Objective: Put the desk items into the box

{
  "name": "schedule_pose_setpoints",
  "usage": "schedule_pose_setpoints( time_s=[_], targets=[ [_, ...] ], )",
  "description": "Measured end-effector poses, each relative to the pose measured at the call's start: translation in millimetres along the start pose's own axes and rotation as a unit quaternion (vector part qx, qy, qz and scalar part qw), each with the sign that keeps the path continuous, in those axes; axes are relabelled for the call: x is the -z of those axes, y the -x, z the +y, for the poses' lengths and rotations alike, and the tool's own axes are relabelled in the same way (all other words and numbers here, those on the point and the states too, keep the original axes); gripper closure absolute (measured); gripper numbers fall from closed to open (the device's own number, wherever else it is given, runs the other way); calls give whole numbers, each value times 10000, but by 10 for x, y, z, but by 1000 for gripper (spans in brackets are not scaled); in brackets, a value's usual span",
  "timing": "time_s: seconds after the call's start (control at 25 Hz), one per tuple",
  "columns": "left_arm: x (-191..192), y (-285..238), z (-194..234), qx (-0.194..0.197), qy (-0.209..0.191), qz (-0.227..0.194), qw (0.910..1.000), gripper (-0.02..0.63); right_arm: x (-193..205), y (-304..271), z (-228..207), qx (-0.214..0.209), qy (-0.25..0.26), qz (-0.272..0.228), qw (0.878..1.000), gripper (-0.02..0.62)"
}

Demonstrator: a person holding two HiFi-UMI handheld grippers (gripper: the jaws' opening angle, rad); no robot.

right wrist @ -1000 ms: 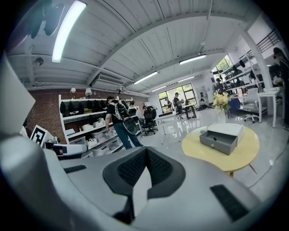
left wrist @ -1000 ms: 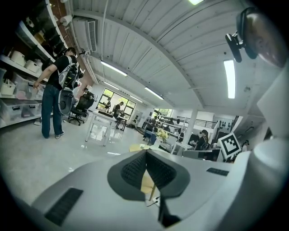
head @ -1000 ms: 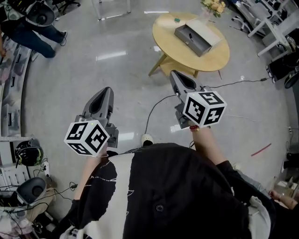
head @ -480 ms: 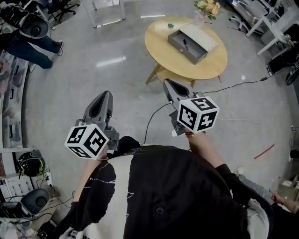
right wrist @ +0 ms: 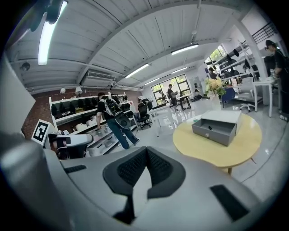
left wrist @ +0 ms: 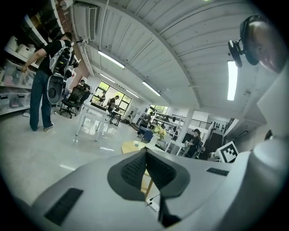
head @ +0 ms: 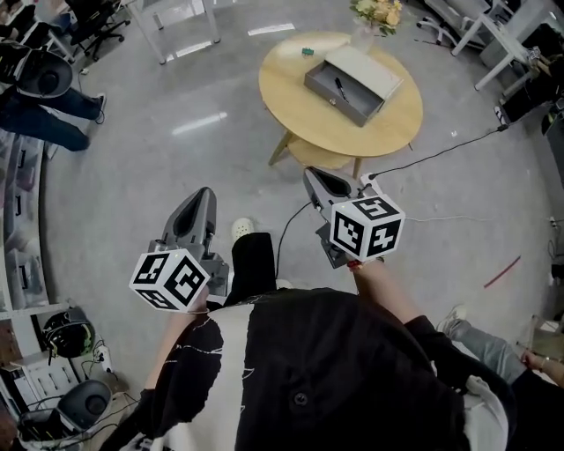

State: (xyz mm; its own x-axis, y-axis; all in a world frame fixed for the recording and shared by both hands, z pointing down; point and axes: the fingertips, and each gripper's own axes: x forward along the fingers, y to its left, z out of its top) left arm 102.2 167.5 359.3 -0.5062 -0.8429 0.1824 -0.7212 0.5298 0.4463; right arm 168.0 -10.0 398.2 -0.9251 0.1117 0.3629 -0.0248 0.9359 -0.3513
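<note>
A grey open box [head: 350, 76] lies on a round yellow table [head: 308, 106] at the top of the head view, with a dark pen [head: 338, 88] inside it. A small green item [head: 307, 51] rests on the tabletop behind the box. My left gripper [head: 204, 195] and right gripper [head: 312, 174] are held over the floor, short of the table, both shut and empty. The right gripper view shows the box [right wrist: 216, 127] on the table [right wrist: 235, 146] ahead of the shut gripper [right wrist: 145, 152]. In the left gripper view the table [left wrist: 132, 146] sits far off beyond the shut gripper [left wrist: 146, 154].
A vase of flowers [head: 376, 12] stands at the table's far edge. A black cable [head: 423, 157] and a power strip [head: 367, 180] lie on the grey floor near the table. White desks [head: 176, 18] and office chairs stand around; a person [right wrist: 112, 121] with a backpack walks at the left.
The table with the box has come nearer and shifted left in the head view. Both grippers stay shut and empty, carried forward with the person.
</note>
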Motion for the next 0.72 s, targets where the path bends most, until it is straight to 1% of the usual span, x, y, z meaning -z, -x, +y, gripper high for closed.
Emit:
schedule_pose_setpoints(
  time_s=[0.28, 0.56, 0.64, 0.72],
  targets=[
    [-232, -413, 195, 221, -25, -48, 9997, 595, -212, -306, -141, 221, 70, -12, 9997, 591],
    [-516, -864, 416, 496, -70, 55, 9987, 595, -508, -699, -282, 442, 34, -55, 9990, 591],
    [-654, -982, 482, 569, -158, 53, 9982, 595, -635, -817, -292, 486, 48, -95, 9988, 591],
    [-819, -1114, 526, 666, -335, 23, 9972, 595, -793, -934, -319, 546, 60, -183, 9983, 591]
  ],
)
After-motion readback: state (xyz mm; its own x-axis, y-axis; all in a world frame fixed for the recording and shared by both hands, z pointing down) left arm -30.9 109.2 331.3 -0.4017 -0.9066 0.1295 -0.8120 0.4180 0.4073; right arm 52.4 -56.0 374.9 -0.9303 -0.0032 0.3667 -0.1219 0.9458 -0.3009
